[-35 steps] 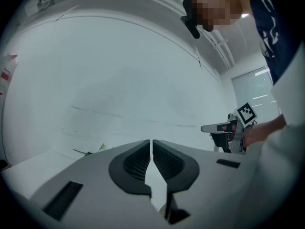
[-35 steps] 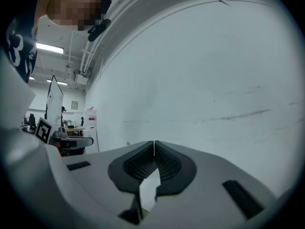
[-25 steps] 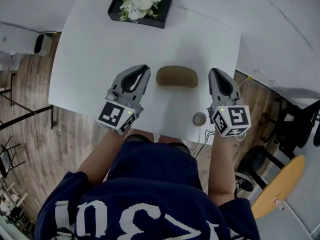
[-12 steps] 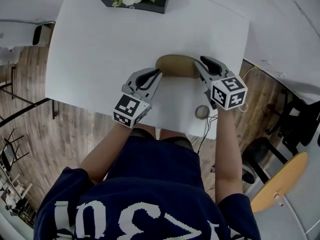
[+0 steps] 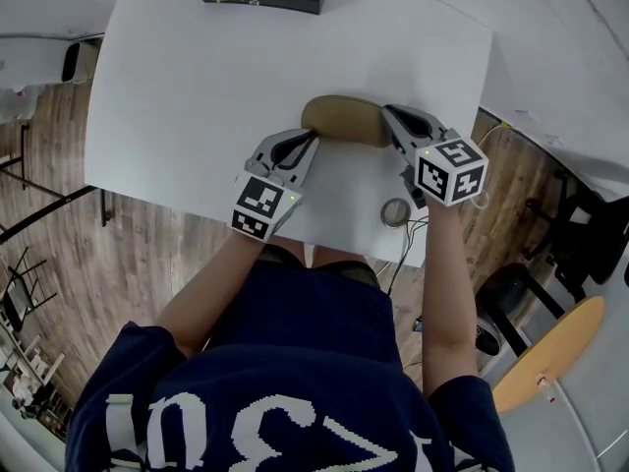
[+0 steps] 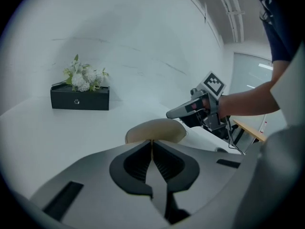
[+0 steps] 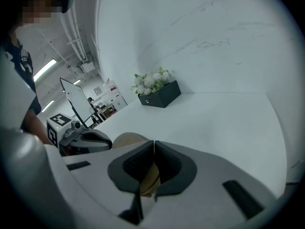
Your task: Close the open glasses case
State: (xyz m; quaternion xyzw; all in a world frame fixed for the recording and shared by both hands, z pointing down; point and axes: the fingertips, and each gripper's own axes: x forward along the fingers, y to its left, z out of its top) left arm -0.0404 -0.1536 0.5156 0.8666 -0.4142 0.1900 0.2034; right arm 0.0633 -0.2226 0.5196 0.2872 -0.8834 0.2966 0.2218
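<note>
Seemingly closing step: left gripper (image 5: 308, 140), right gripper (image 5: 389, 115) flank glasses case (image 5: 344, 121); jaws together, right's just closed, nothing between; next, press case shut.

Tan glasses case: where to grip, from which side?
Likely mid-length, jaws across the short width of the glasses case, coming from above and the near side. It lies long axis left to right, a low smooth dome; its rounded ends taper and could slip.
</note>
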